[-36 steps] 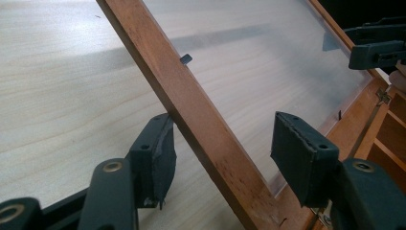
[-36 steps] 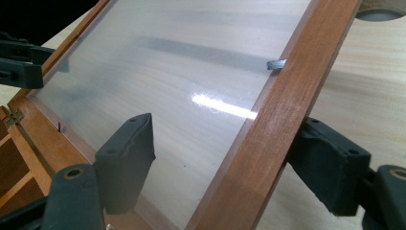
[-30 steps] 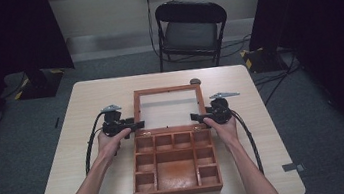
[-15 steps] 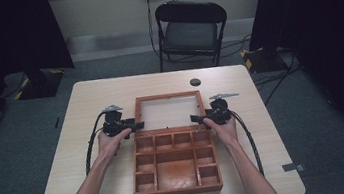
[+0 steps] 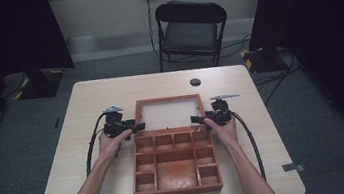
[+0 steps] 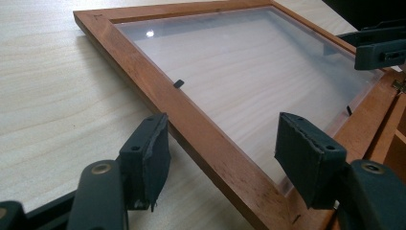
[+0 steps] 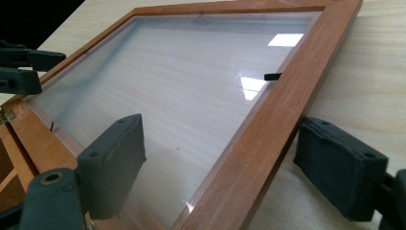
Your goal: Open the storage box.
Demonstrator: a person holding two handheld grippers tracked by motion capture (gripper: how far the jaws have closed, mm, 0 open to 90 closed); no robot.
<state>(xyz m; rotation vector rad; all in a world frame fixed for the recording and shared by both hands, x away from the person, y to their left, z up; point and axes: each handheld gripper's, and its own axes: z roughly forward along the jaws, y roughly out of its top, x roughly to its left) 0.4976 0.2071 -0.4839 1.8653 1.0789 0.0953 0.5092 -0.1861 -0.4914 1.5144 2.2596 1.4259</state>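
High view: wooden box (image 5: 174,163) sits on the counter (image 5: 85,103), near-centre, compartments open. Its lid (image 5: 169,113) is swung fully back, lying flat on the counter on the far side of the box, clear pane up. Left claw (image 5: 136,127) is at the lid's left rail, right claw (image 5: 198,119) at the right rail, one hand on each, forearms coming in from the near edge. Small dark round thing (image 5: 195,82) on the counter beyond the lid. Black chair (image 5: 190,30) past the far edge.

Left claw view: left claw (image 6: 220,151) straddles the lid's (image 6: 201,129) wooden rail, one pad outside over the counter (image 6: 52,86), the other over the pane. Visible gap on both sides, so pads aren't pressing: open, rail between the jaws. Jaws have just been opening. Small black clip (image 6: 178,83) on the rail's inner edge. Right claw (image 6: 371,48) visible at the far corner of the lid.

Right claw view: right claw (image 7: 222,163) same story on the opposite rail of the lid (image 7: 268,120), one pad over the pane, one outside over the counter (image 7: 373,81). Clear of the wood both sides: open, not gripping. Jaws have just been opening. Black clip (image 7: 273,76) on this rail too. Left claw (image 7: 28,69) shows at the far side of the lid.
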